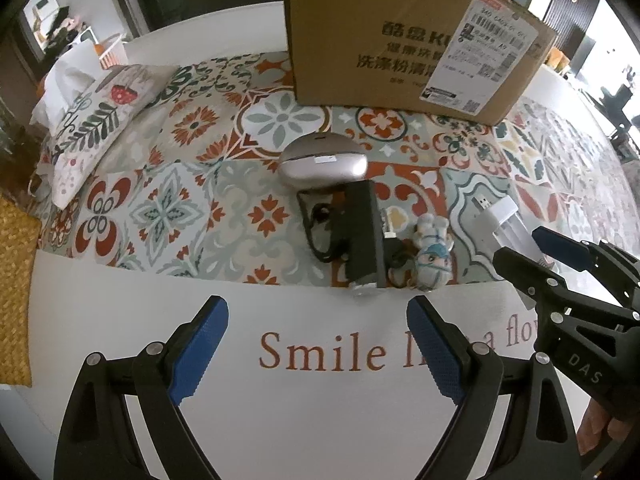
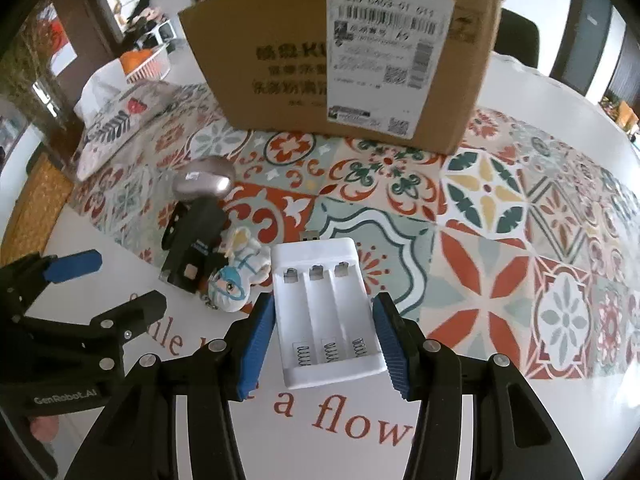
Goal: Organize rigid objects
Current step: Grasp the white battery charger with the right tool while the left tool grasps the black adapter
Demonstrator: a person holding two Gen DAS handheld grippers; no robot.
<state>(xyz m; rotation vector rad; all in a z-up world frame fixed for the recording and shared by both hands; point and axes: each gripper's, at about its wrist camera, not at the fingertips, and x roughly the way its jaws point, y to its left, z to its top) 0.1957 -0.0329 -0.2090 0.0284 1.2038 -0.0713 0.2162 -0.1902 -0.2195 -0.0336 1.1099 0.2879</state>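
While the left gripper (image 1: 318, 344) hung over the white border of the tablecloth (image 1: 100, 312), its blue pads stood wide apart with nothing between them, above the printed words "Smile". Beyond it, on the patterned part of the cloth, a silver case (image 1: 323, 162) lay nearest the cardboard box (image 1: 400, 32), with a black device (image 1: 362, 236) and its cord just in front of it. A small doll keychain (image 1: 433, 248) lay touching the black device's right side. To the right, the white battery charger (image 1: 502, 216) showed only in part behind the right gripper (image 1: 528, 250), so from this view its grip could not be told. A leaf-printed pillow (image 1: 92, 128) rested at the far left.

From the right wrist view, the right gripper (image 2: 325, 334) straddled the battery charger (image 2: 326, 312), one pad at each long side. Its pads seemed to press the charger's walls, though the left contact was hard to judge. Three empty slots with springs faced up, and a USB plug pointed toward the cardboard box (image 2: 340, 60). The doll keychain (image 2: 236, 276) lay just left of the charger, the black device (image 2: 196, 240) and silver case (image 2: 206, 182) beyond it. The left gripper (image 2: 116, 284) showed at the left edge, jaws spread.
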